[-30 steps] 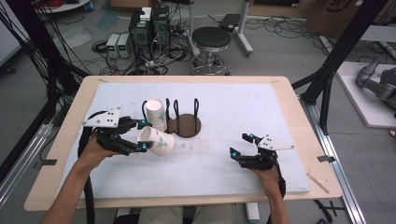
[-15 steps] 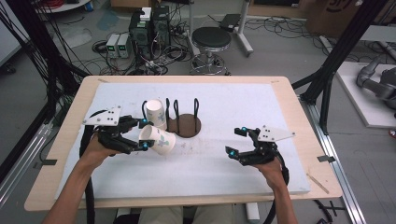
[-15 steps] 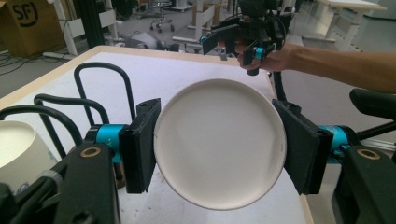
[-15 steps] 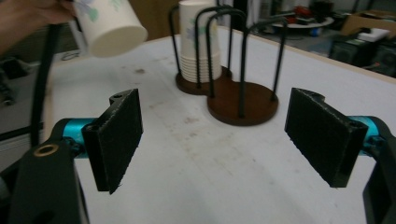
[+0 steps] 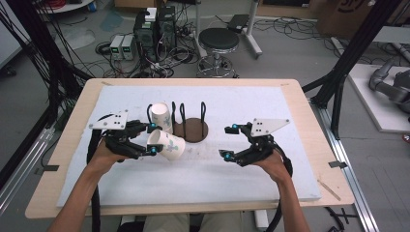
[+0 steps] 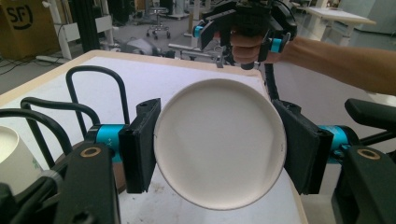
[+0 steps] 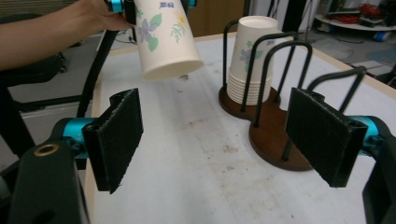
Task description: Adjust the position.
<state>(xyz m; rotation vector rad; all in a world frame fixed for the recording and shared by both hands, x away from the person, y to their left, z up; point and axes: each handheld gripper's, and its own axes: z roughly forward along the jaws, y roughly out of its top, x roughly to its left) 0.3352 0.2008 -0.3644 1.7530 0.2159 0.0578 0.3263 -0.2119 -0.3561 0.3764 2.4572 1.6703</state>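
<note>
Above the white mat [image 5: 270,174], paper cup [image 5: 167,145] sideways, base rightward.

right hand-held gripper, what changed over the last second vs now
The right hand-held gripper rose off the table and moved inward toward the cup rack, jaws open with nothing between them. The left hand-held gripper stayed put, shut on the paper cup. The cup stack in the rack is unchanged.
</note>
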